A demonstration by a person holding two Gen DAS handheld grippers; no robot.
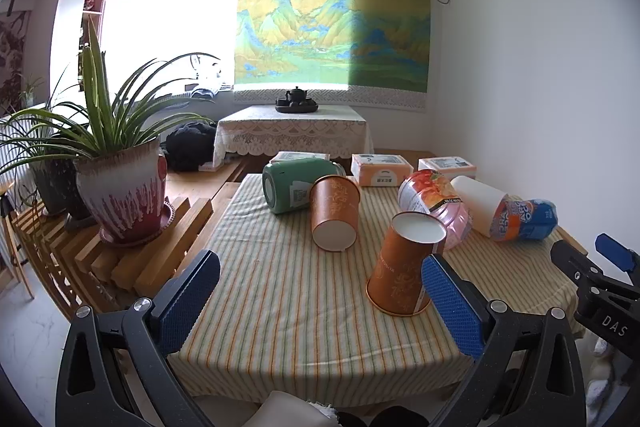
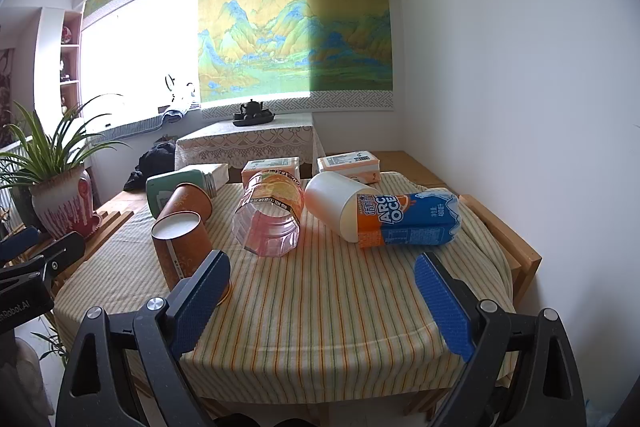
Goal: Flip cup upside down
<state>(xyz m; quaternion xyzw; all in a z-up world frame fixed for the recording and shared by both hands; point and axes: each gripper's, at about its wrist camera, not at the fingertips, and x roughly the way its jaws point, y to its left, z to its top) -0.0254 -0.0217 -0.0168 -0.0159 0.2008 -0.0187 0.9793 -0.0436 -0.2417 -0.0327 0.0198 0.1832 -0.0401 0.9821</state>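
Note:
An orange paper cup [image 1: 402,267] stands upside down on the striped tablecloth [image 1: 280,299], white base up; it also shows in the right wrist view [image 2: 182,247]. A second orange paper cup [image 1: 335,213] lies on its side behind it, also in the right wrist view [image 2: 188,201]. My left gripper [image 1: 320,295] is open and empty, its right finger just in front of the upside-down cup. My right gripper [image 2: 322,299] is open and empty above the table's front, its left finger overlapping that cup's bottom edge.
A green can [image 1: 296,185], a pink clear cup [image 2: 272,215], and a white and blue bottle [image 2: 384,215] lie on the cloth. Tissue packs [image 1: 382,169] sit at the back. A potted plant [image 1: 124,195] stands on wooden slats at left.

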